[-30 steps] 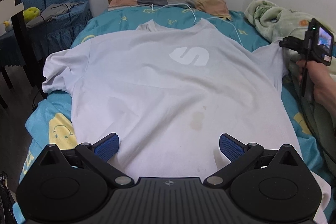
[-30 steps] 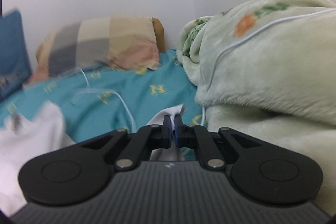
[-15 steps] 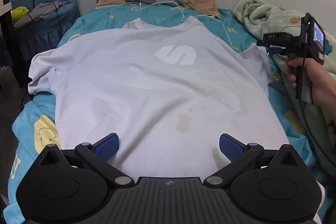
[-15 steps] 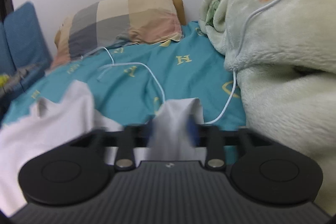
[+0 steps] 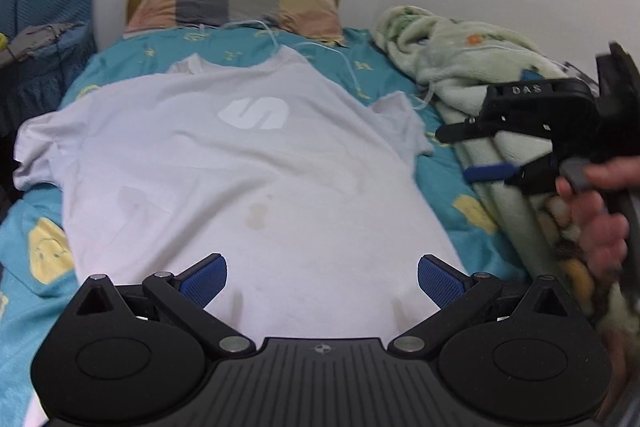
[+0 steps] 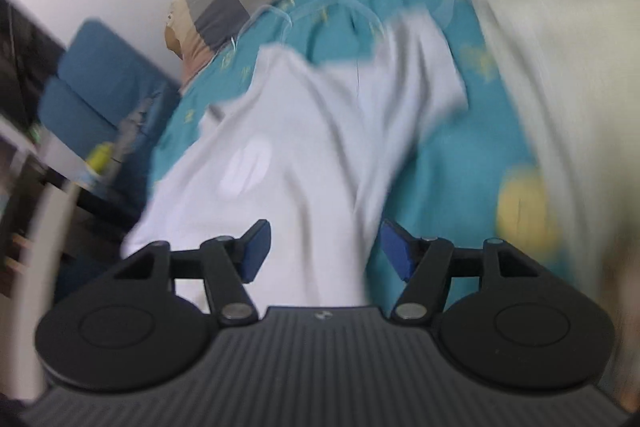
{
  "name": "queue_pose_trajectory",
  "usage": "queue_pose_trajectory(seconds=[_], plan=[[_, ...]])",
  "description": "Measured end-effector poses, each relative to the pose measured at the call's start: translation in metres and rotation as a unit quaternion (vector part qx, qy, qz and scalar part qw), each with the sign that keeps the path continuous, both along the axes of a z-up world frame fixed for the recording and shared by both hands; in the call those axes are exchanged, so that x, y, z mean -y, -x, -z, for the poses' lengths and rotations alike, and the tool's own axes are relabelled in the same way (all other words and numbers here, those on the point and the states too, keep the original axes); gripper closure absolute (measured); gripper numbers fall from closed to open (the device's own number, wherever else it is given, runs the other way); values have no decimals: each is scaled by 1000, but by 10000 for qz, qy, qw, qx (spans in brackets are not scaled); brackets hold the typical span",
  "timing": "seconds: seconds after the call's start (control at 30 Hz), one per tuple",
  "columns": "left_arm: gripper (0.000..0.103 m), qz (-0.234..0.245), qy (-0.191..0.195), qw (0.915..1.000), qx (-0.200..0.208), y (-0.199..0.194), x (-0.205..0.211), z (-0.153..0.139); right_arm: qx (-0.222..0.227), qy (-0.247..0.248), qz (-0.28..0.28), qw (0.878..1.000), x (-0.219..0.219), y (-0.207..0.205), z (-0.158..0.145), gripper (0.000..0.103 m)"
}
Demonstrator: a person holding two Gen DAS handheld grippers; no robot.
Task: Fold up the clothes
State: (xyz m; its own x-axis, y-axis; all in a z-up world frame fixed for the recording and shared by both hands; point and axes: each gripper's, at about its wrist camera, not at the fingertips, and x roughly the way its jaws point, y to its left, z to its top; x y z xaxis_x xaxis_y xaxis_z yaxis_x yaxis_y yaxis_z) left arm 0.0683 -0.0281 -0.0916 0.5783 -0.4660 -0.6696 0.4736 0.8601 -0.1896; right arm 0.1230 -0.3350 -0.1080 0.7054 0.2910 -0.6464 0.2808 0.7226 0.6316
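Released sleeve [image 5: 402, 121] now lies rumpled beside flat T-shirt [image 5: 240, 179].

Left gripper [image 5: 322, 281] at bottom centre of its frame, jaws spread wide, nothing between the blue pads [image 5: 204, 279]. Right gripper [image 6: 325, 253] likewise parted and empty, tilted and blurred; also at right edge of left view, gripped by hand [image 5: 596, 211], fingers curled around handle.

My right wrist view is all motion smear – the blanket [image 6: 560, 27] is just a pale blur. In my left view, the t-shirt [image 5: 248, 179] hem hides behind my left gripper [image 5: 322, 279].
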Motion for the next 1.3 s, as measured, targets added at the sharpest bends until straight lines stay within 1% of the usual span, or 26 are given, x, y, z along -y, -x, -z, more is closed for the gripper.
queue_pose_trajectory(seconds=[0.03, 0.1, 0.27, 0.3, 0.37, 0.5, 0.6, 0.63, 0.67, 0.7, 0.8, 0.97, 1.0, 1.1, 1.2, 1.27, 1.3], plan=[[1, 101, 29, 9999, -11, 5, 2, 0, 12, -107, 88, 9999, -1, 17, -1, 42], [1, 395, 59, 9992, 56, 18, 9, -3, 139, -101, 177, 9997, -2, 45, -9, 43], [4, 1170, 7, 9929, 202, 60, 34, -11, 552, 428, 431, 9966, 2, 96, -37, 43], [6, 1314, -6, 9911, 203, 69, 40, -12, 642, 521, 464, 9955, 4, 104, -42, 43], [11, 1627, -76, 9863, 279, 87, 55, -12, 811, 712, 525, 9928, 9, 118, -50, 43], [14, 2213, -262, 9735, 509, 116, 82, -9, 1108, 972, 601, 9872, 19, 138, -62, 42], [15, 2565, -392, 9637, 635, 129, 98, -2, 1210, 1015, 628, 9855, 27, 143, -63, 42], [17, 2667, -442, 9605, 660, 133, 103, 1, 1197, 980, 641, 9859, 29, 142, -61, 42], [19, 2719, -520, 9590, 613, 132, 107, 6, 1177, 911, 652, 9867, 31, 141, -59, 42], [24, 2754, -617, 9580, 507, 129, 111, 13, 1161, 822, 647, 9877, 33, 139, -56, 42], [36, 2756, -913, 9569, 80, 118, 120, 32, 1103, 673, 595, 9898, 34, 135, -50, 42], [37, 2490, -1137, 9611, -360, 102, 122, 48, 1047, 557, 594, 9912, 36, 133, -44, 41], [38, 2446, -1184, 9615, -401, 100, 122, 50, 1052, 539, 598, 9912, 36, 133, -44, 41], [46, 2353, -1319, 9621, -398, 99, 123, 53, 1069, 538, 603, 9910, 36, 133, -44, 41], [49, 2288, -1450, 9621, -331, 99, 123, 54, 1060, 570, 570, 9911, 34, 132, -44, 41], [54, 2244, -1537, 9619, -285, 99, 124, 54, 1036, 609, 562, 9912, 33, 132, -43, 41], [60, 2222, -1581, 9617, -263, 99, 124, 55, 1021, 623, 559, 9913, 32, 131, -43, 41]])
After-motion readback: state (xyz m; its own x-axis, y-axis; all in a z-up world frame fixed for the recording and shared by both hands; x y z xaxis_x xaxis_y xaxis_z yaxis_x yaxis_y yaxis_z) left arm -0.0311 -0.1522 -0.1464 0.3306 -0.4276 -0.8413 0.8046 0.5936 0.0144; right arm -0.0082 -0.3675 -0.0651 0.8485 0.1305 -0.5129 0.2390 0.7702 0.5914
